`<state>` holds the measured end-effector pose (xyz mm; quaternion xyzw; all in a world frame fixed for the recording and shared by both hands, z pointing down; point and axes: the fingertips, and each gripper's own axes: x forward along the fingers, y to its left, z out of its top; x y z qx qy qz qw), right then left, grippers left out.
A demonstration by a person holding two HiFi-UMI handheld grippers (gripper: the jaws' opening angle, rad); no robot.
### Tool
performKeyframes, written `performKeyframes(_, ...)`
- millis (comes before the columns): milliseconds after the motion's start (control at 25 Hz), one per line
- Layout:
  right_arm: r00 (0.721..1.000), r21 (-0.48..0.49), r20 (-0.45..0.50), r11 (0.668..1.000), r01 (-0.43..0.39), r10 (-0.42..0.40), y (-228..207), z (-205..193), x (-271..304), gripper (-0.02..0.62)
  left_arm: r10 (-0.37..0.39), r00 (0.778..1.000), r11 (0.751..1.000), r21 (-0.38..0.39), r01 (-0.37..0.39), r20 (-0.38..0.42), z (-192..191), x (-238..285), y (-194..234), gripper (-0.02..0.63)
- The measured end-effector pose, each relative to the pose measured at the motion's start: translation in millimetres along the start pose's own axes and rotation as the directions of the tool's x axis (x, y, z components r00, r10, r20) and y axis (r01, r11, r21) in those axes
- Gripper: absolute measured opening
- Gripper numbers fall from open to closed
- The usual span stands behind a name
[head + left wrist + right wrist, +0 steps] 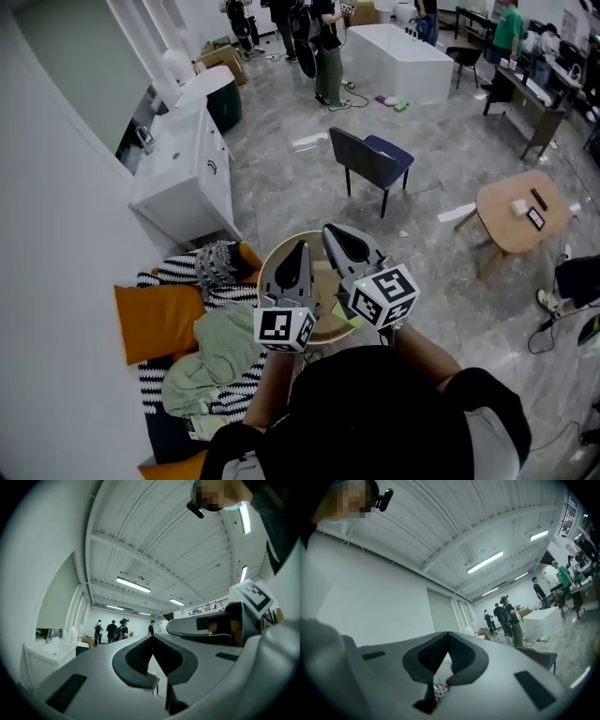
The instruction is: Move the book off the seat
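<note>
Low in the frame's centre, the left gripper (298,247) and right gripper (334,231) are pressed together, empty. Above them, a blue book (392,150) lies on the chair (359,157).

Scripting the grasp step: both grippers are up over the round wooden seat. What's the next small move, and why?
Probably tip the right gripper down toward the round wooden seat. It and the left gripper are shut, empty and aimed out at the room. A yellow-green flat thing, possibly the book, lies on that seat just under the right gripper.
</note>
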<state>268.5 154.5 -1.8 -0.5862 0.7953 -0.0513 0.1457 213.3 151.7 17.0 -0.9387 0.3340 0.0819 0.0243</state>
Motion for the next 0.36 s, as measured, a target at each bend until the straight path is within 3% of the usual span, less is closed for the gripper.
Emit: performKeyframes(360,1.000,-0.022,-0.027,1.000,0.001,-0.001,2,-6,-5,0.014,-0.038,0.999,0.999,0.008,0.038,-0.025,-7,1,-16,0.009)
